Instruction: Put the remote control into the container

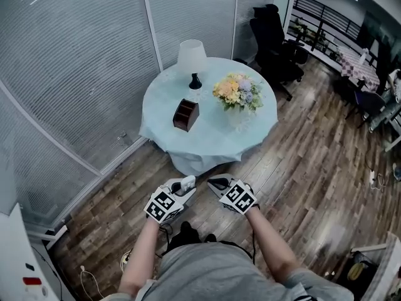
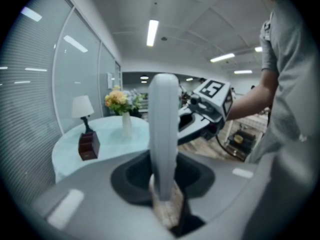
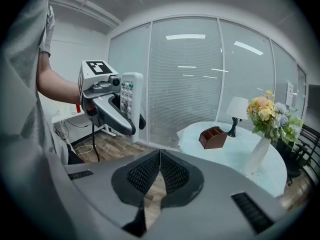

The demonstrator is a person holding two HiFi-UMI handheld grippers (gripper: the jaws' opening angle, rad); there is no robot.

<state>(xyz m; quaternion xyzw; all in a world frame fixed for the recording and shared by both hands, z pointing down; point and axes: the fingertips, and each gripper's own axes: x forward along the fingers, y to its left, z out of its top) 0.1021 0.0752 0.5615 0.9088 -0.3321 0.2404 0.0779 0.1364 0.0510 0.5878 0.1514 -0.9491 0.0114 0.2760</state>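
Your left gripper (image 1: 183, 189) clamps the slim white plastic remote control (image 2: 164, 134). Your right gripper (image 3: 160, 171) is pinched together, empty. The brown wooden container (image 1: 185, 115) sits toward the left edge of the round pale-blue tabletop (image 1: 213, 144).

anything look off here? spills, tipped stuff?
Nothing stands out. Lamp, vase of flowers and brown container stand upright on the round table; no spills. The remote control is clamped in the left claw.
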